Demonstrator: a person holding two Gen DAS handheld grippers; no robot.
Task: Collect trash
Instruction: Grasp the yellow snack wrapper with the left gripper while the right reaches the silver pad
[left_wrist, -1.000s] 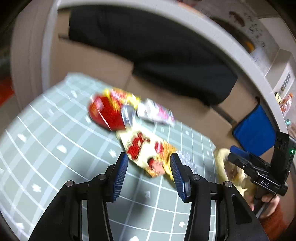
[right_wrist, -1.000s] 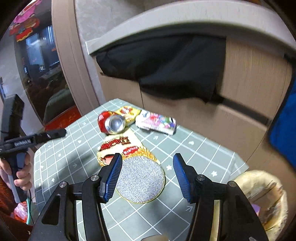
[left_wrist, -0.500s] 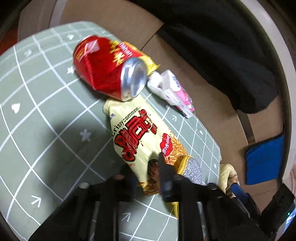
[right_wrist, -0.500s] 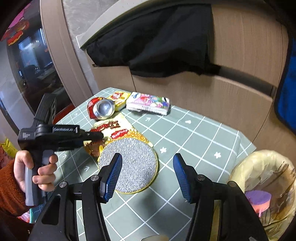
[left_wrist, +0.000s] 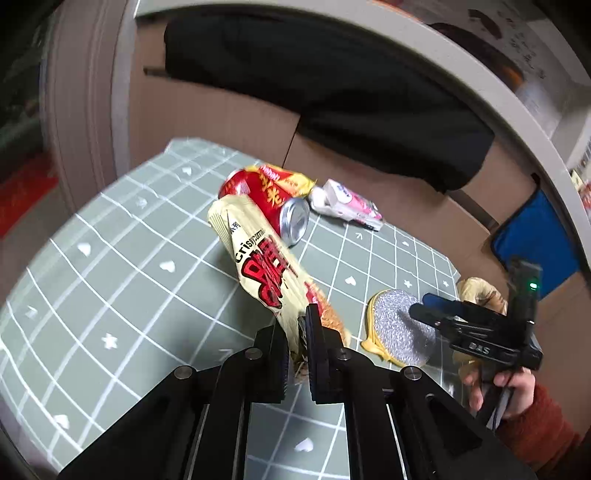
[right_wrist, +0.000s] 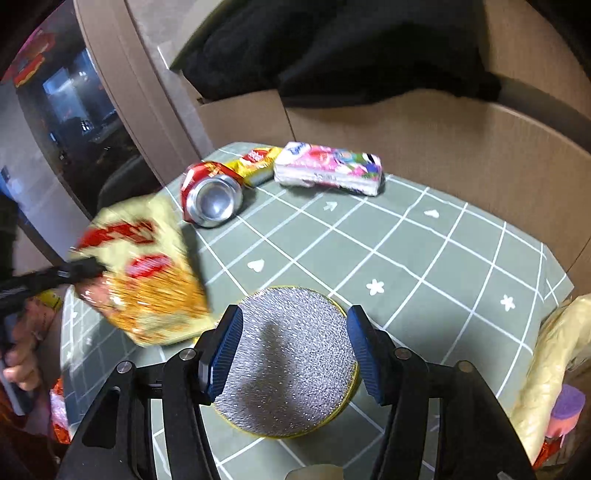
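Two pick-ups in hand at once, judging by the layout. Nearest, in the left wrist view: closing the left tool (left_wrist: 298, 328) on the near end of the snack bag (left_wrist: 266, 266), already pinching the crinkled foil, with the rest of the bag sticking forward and up, clear of the worktop (left_wrist: 122, 295). Looks like the lift-and-carry step for that bag. Calls next for keeping the pinch firm and swinging across to the yellowish bin bag (right_wrist: 554, 350) just off the worktop's right edge, without dragging the loose end through the other litter. Just beyond, to the right: holding the right tool (right_wrist: 293, 319) spread wide and tilted down over the silver round pad (right_wrist: 291, 365), one finger to either side of it in the right wrist view; contact with it impossible to judge. Calls for dropping lower and closing across the thin rim, probably an awkward grip on something so flat. Farther back, not yet collected: a crushed red can (right_wrist: 210, 192) on its side, a small yellow packet (right_wrist: 258, 164) tucked just behind it, and a pink tissue pack (right_wrist: 328, 170) beside them, all near the worktop's far edge and well apart from both tools.
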